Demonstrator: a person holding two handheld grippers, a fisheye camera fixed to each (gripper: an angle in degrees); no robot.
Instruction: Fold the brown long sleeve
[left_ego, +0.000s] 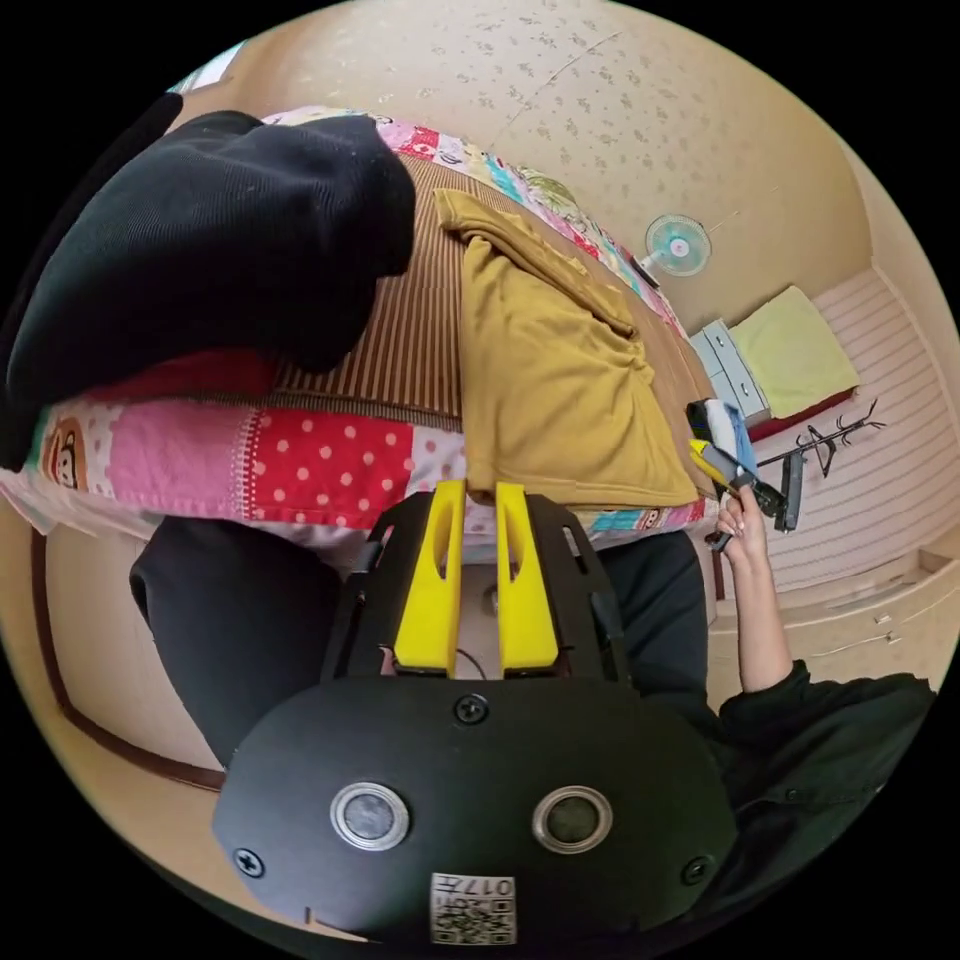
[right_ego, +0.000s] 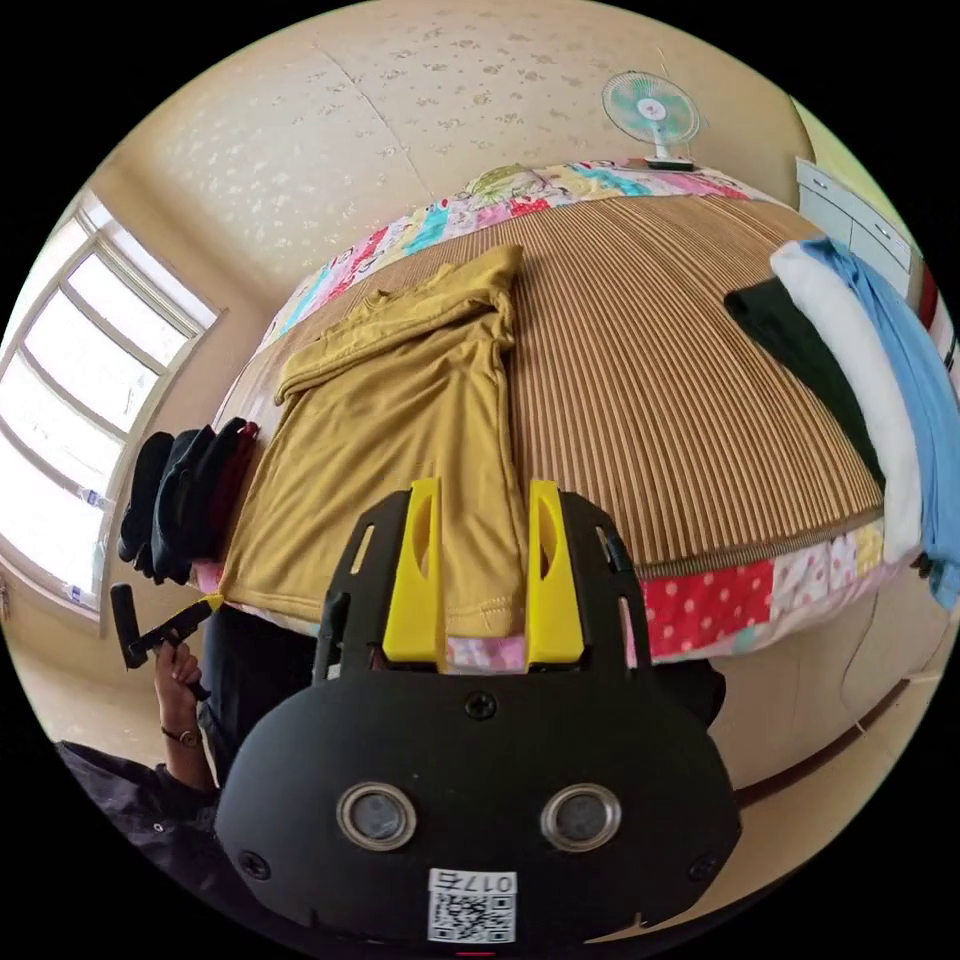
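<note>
Both hand-held grippers are held off the bed edge, the left hand-held gripper (left_ego: 477, 490) with jaws narrowly parted, the right hand-held gripper (right_ego: 484, 488) spread wider; nothing is gripped by either. Beyond them, the brown long sleeve (right_ego: 400, 440) is laid partly folded on the bed's striped mat (right_ego: 660, 380), its hem at the patchwork quilt (left_ego: 300, 460) edge.

At the upper left of your left gripper view, dark folded clothes (left_ego: 215, 235) sit on the striped mat (left_ego: 415, 340). Upper right of your right gripper view: a fan (right_ego: 650, 112), with blue and white clothes (right_ego: 885, 390) below it.
</note>
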